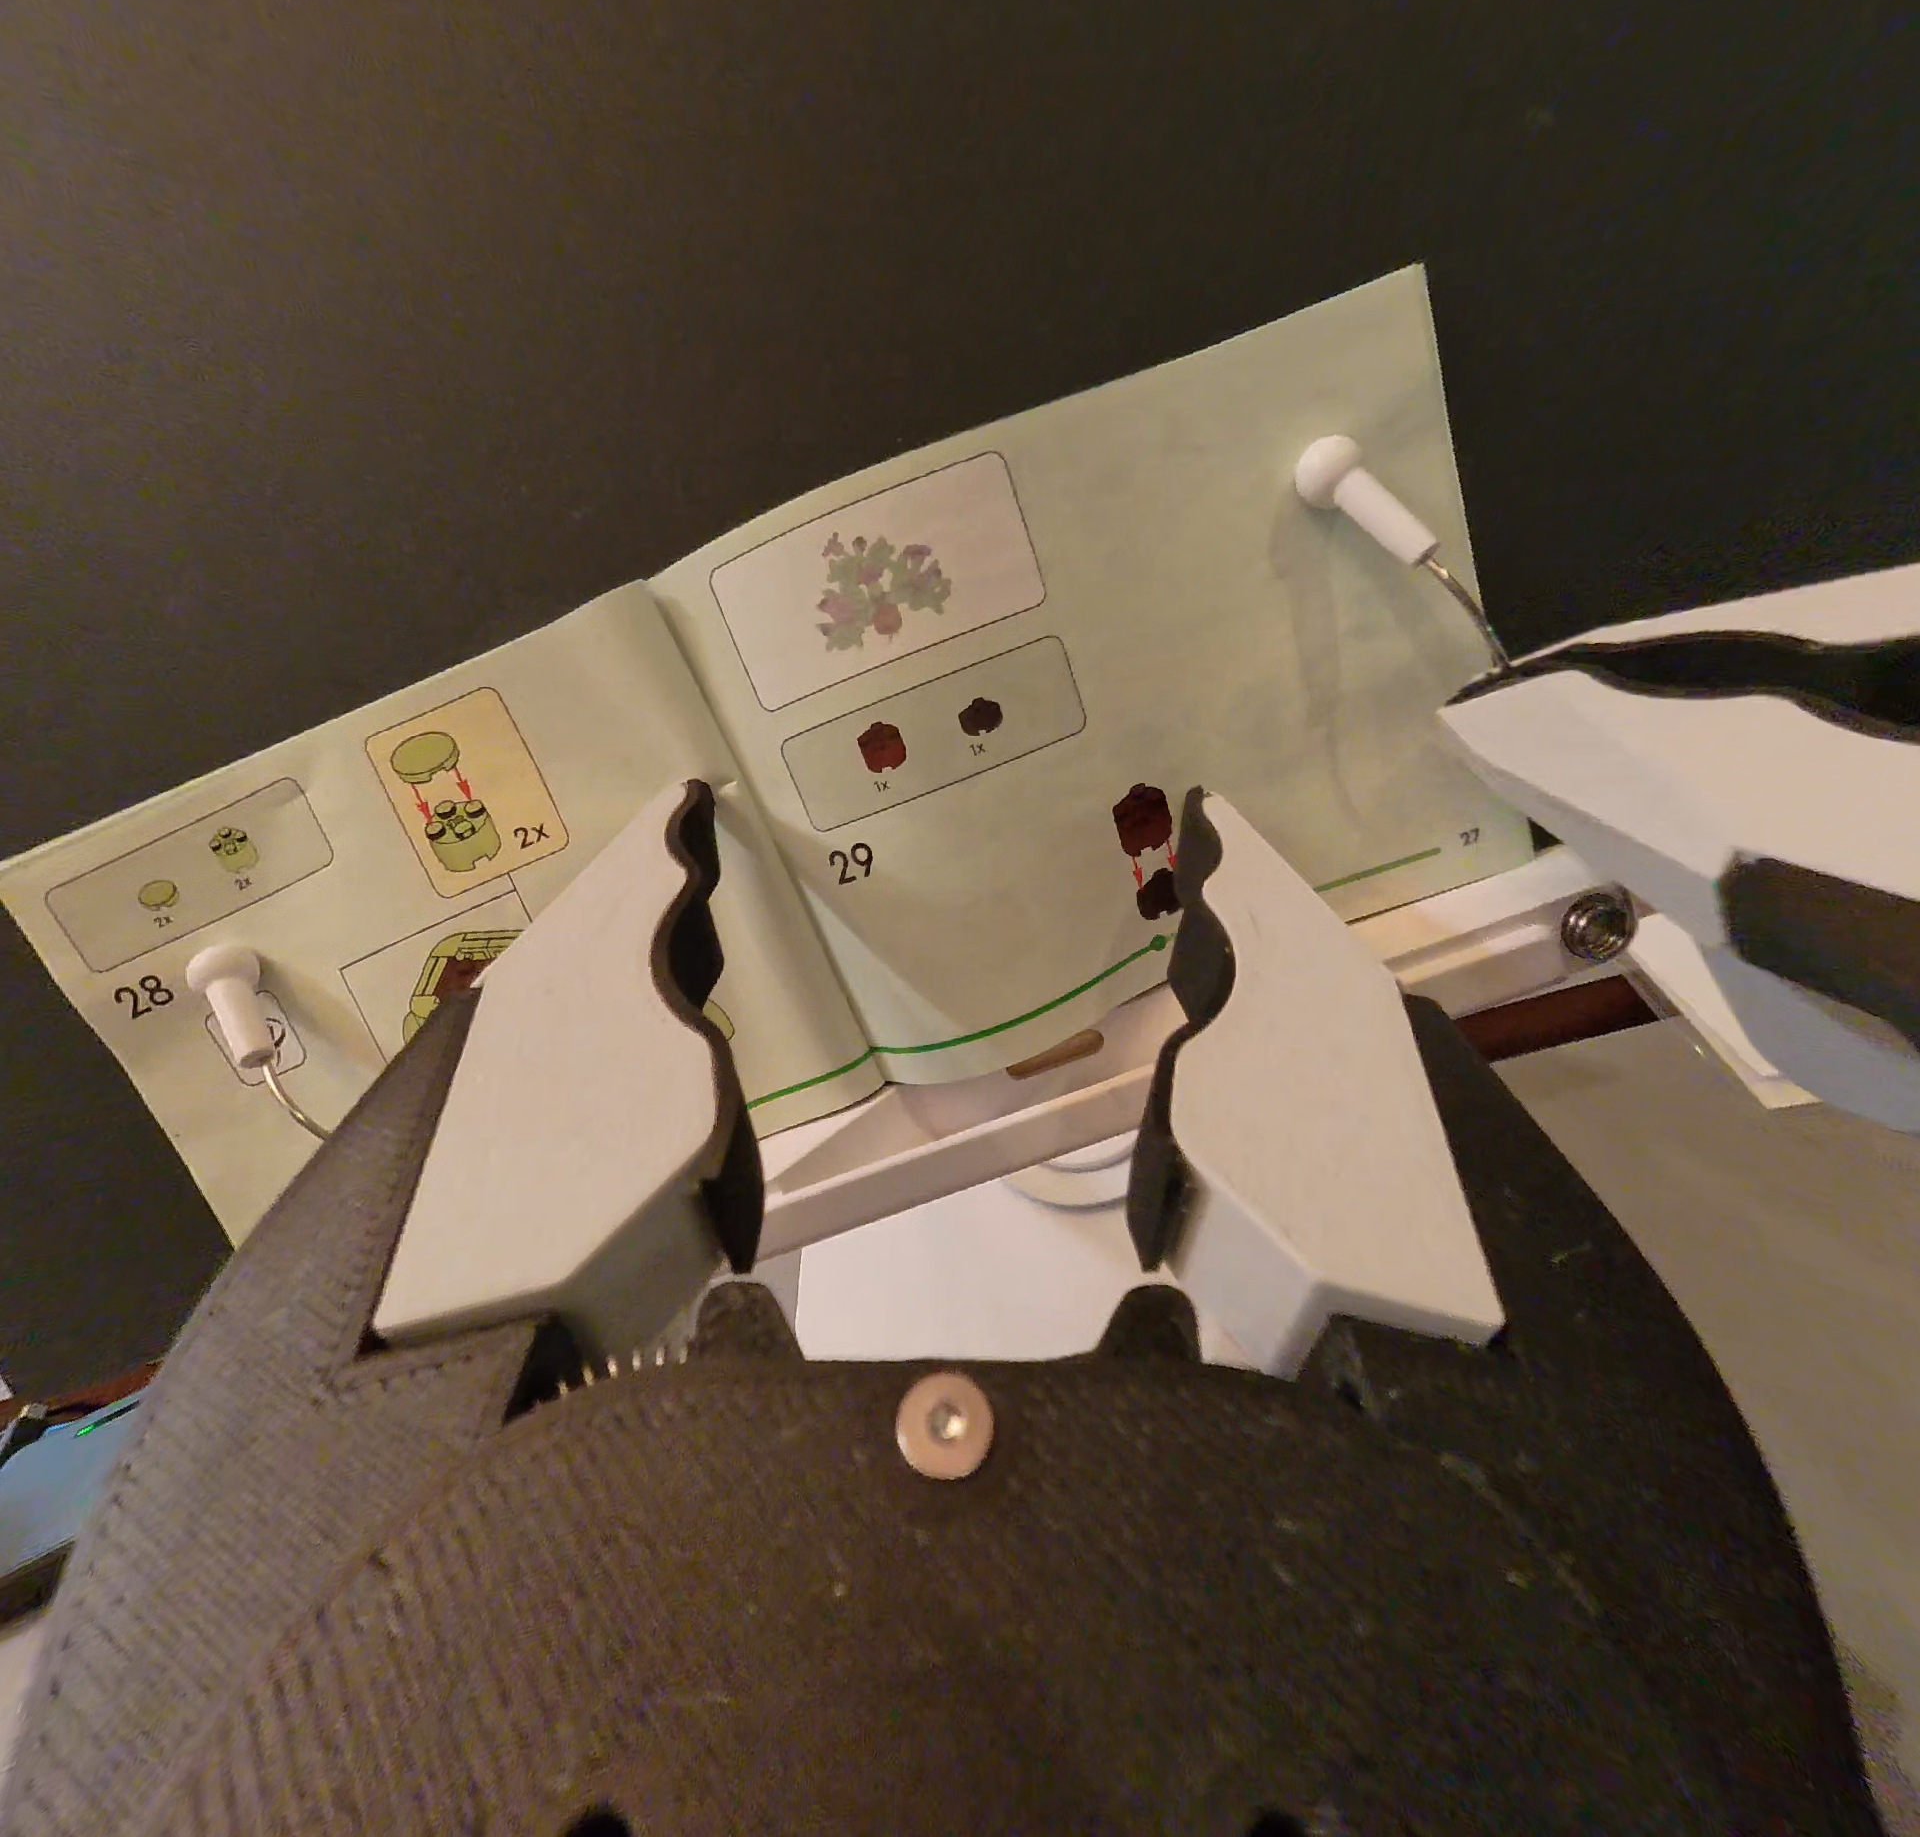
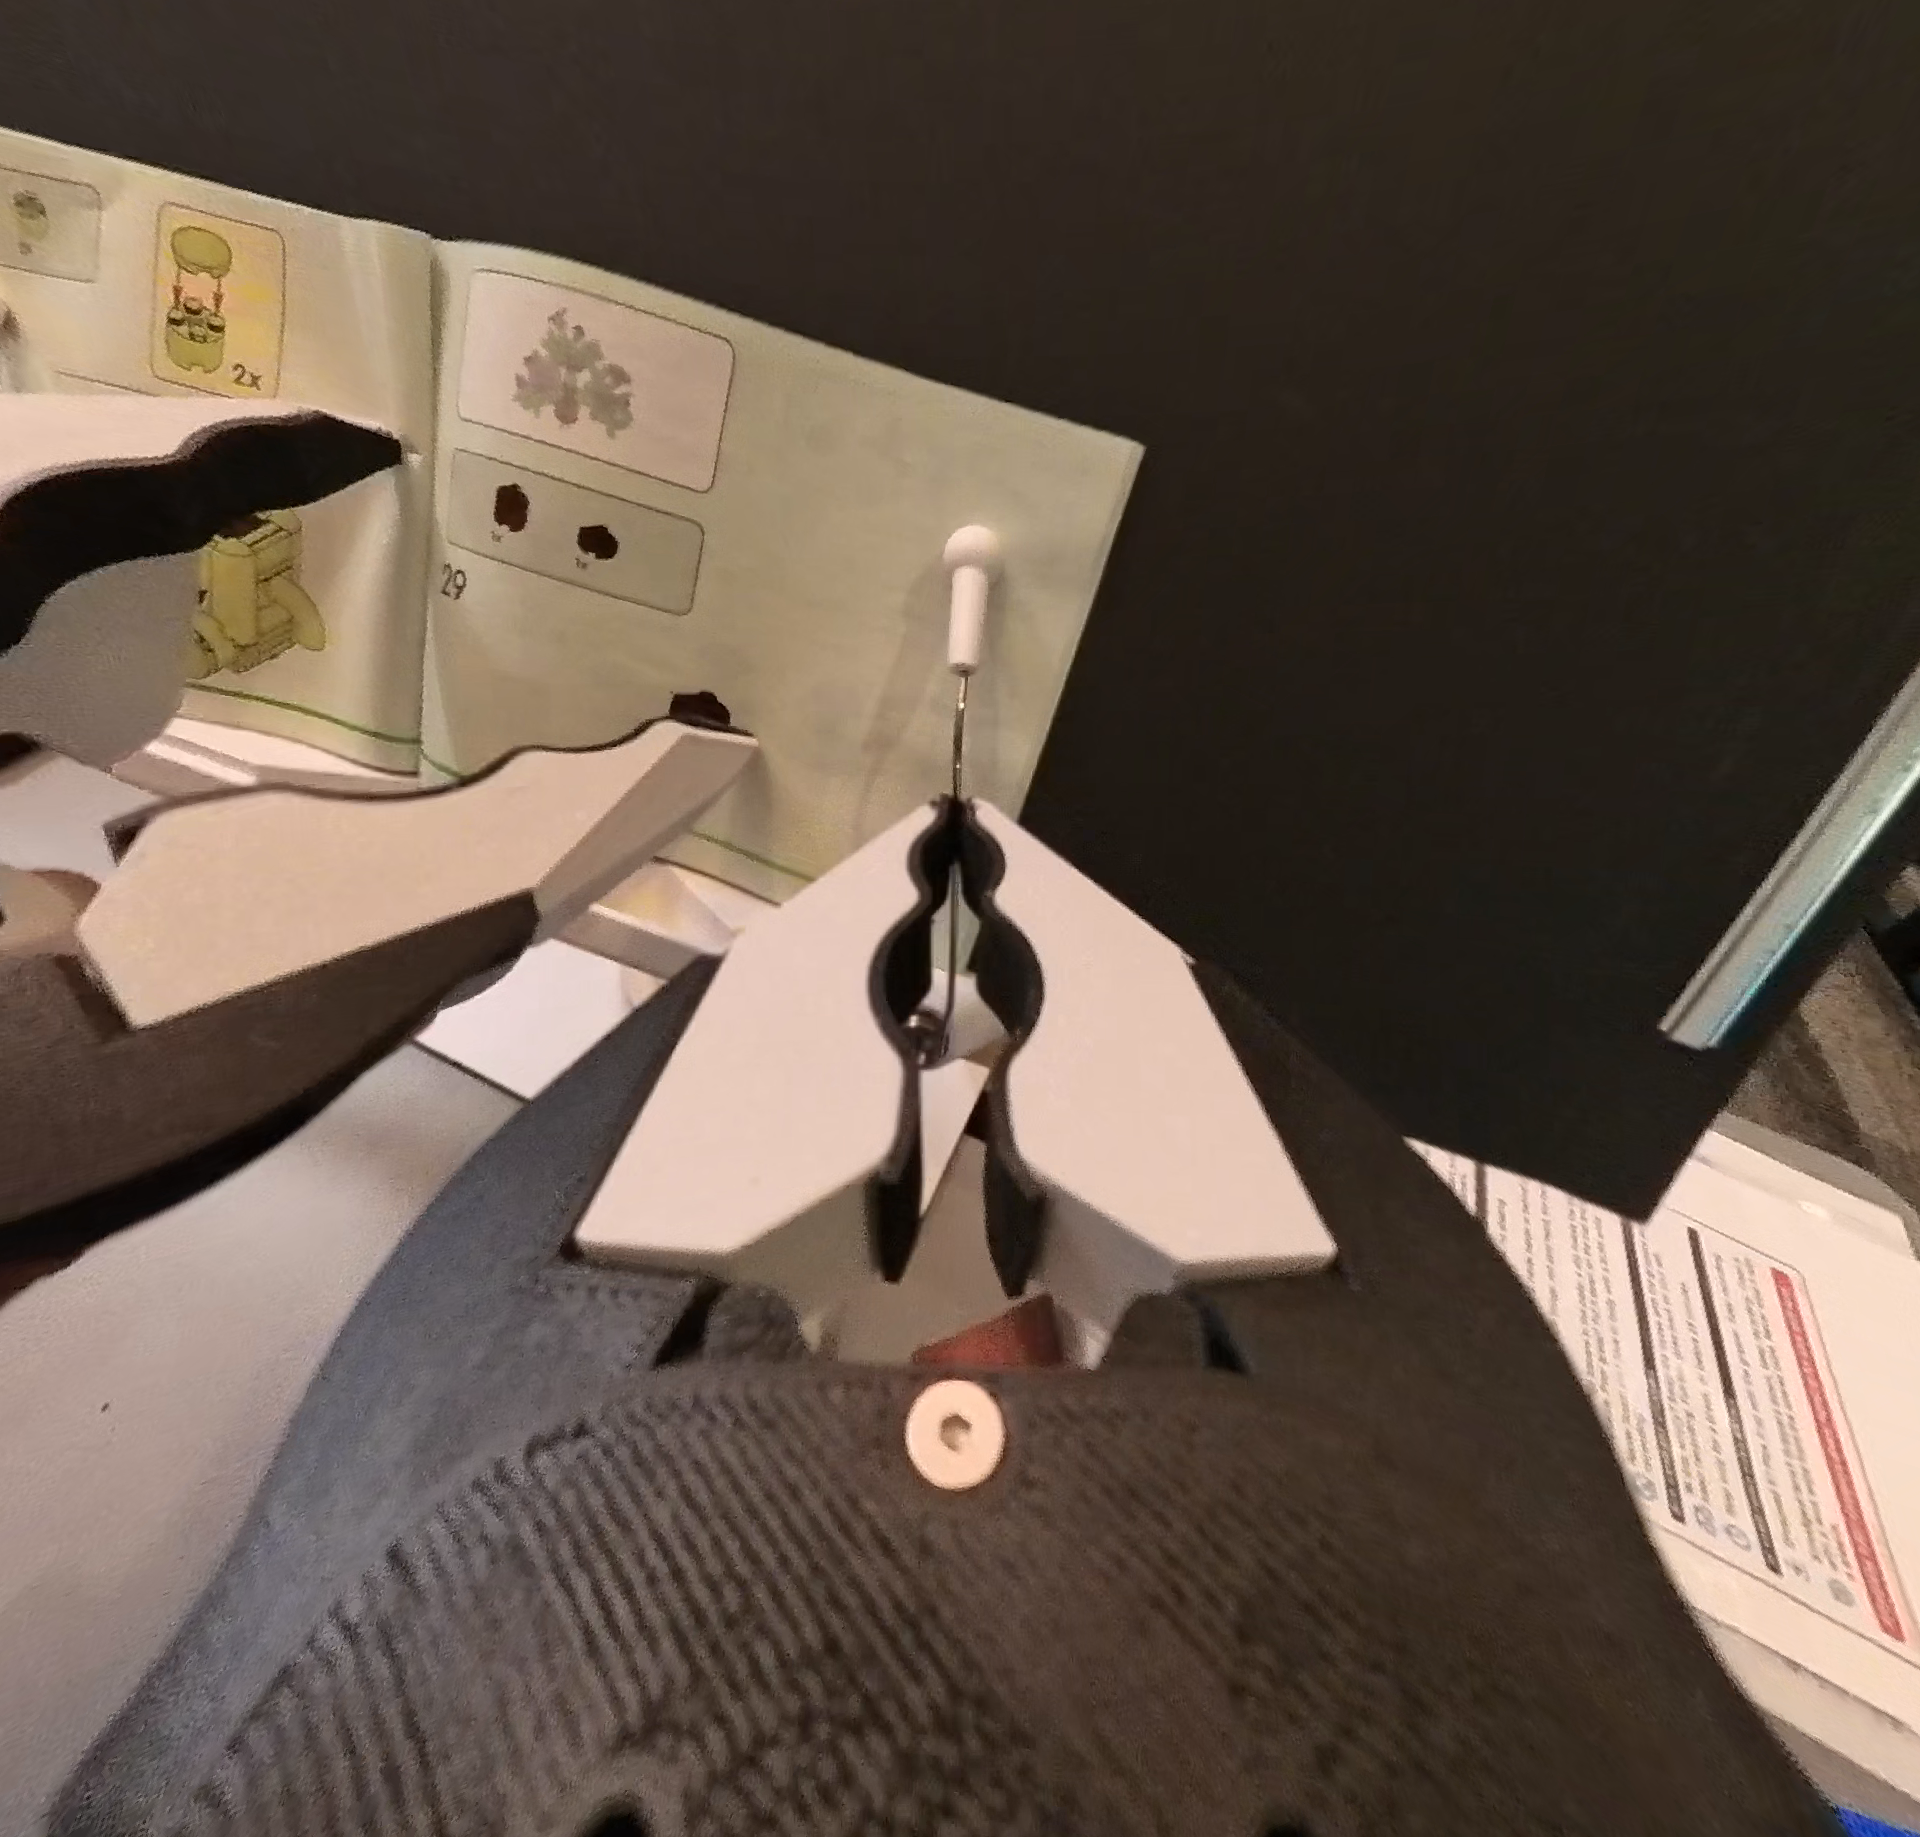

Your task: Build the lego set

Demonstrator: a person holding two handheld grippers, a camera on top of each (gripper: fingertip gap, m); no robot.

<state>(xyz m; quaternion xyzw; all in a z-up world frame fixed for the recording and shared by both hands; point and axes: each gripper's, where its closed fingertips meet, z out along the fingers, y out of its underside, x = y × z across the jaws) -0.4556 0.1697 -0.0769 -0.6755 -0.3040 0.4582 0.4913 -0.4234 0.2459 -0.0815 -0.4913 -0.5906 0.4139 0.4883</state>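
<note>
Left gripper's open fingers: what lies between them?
In the left wrist view, nothing is held by the left gripper; the gap frames the open instruction booklet on its white stand.

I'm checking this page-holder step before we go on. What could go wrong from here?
1. The right tool is shut on the right page-holder wire; pulling hard could bend it or tip the white stand.
2. If the wire's white tip lifts off, the right page of the instruction booklet may flop forward.
3. The open left tool sits close to the booklet and could crease it.
</note>
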